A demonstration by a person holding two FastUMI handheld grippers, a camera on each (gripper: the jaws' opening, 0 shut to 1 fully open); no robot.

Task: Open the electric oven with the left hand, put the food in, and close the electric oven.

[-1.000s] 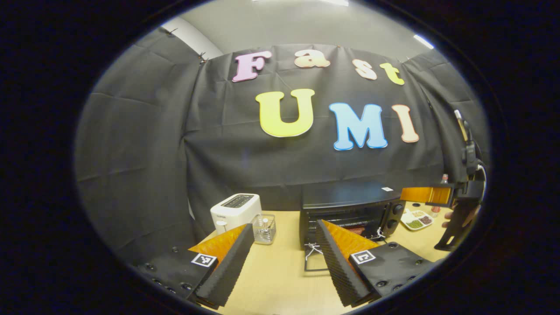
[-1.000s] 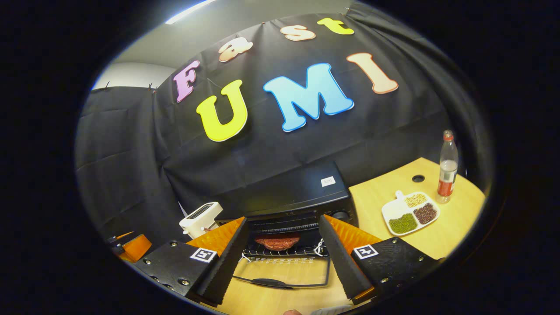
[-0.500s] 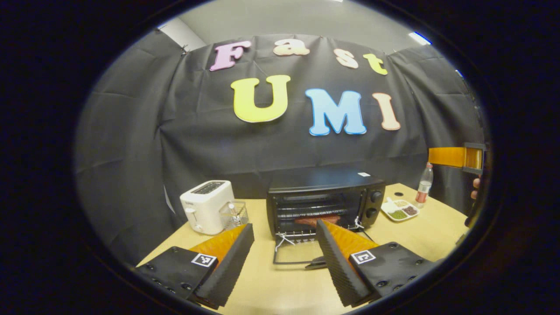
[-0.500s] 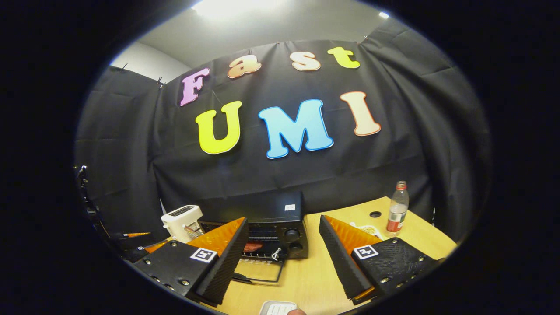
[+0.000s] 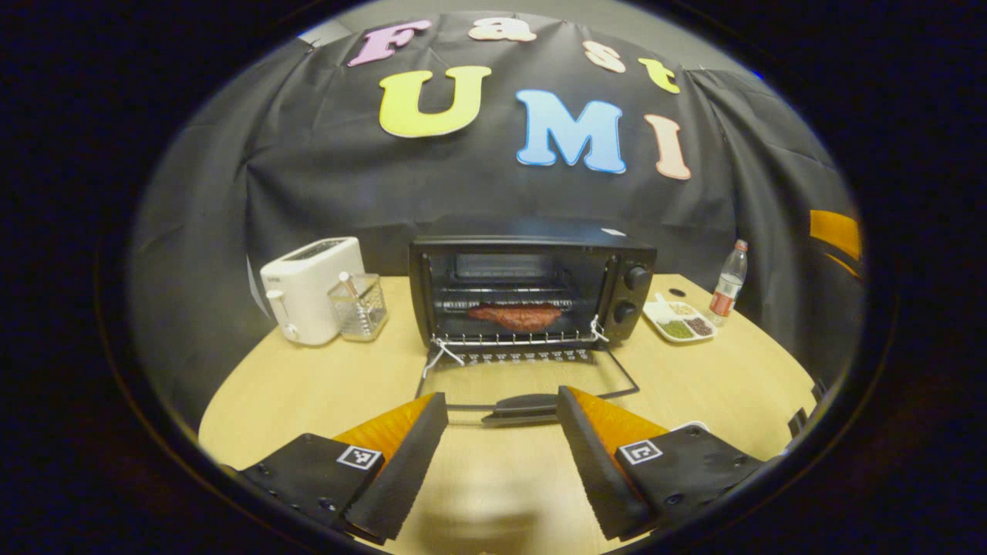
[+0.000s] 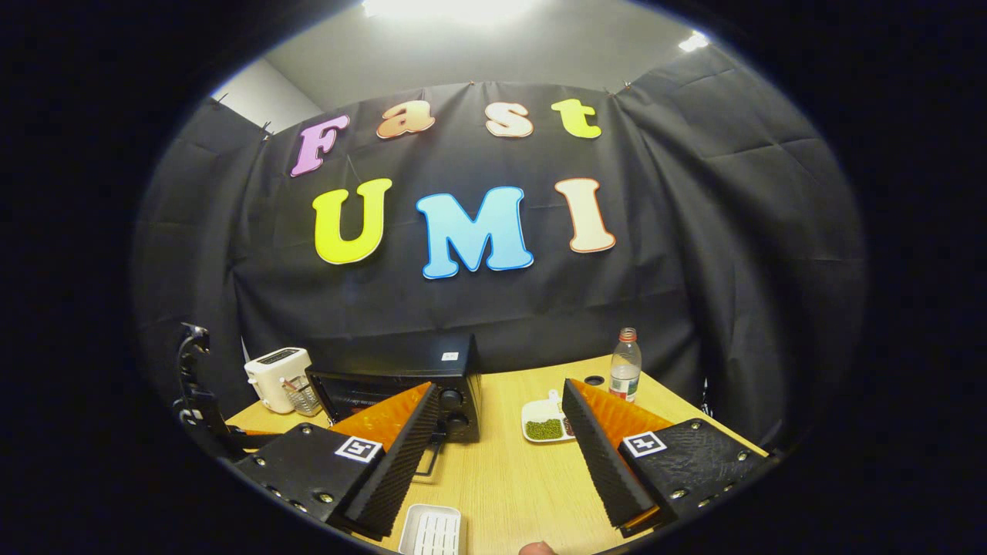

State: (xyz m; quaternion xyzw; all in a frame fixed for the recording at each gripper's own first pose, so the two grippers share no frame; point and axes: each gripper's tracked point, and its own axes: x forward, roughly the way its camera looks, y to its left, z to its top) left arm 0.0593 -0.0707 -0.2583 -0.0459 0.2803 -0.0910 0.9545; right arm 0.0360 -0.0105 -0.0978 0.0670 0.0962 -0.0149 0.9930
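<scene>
The black electric oven (image 5: 532,289) stands mid-table with its door (image 5: 532,381) folded down flat and the door handle (image 5: 520,405) nearest me. A reddish piece of meat (image 5: 515,316) lies on the rack inside. My left gripper (image 5: 501,435) is open, low over the table, just short of the handle and touching nothing. My right gripper (image 6: 501,455) is also open and holds nothing. It hangs back from the oven (image 6: 401,378), which sits to its left front. An orange part of the right gripper (image 5: 837,235) shows at the far right in the left gripper view.
A white toaster (image 5: 312,289) and a glass holder (image 5: 358,306) stand left of the oven. A white divided plate of beans (image 5: 678,320) and a bottle (image 5: 729,281) are to its right. A white ridged tray (image 6: 432,530) lies near the table's front edge.
The left gripper has swung to face the open oven squarely and dropped toward the door handle. The right gripper has drawn back from the oven and turned right; the white tray came into its view.
</scene>
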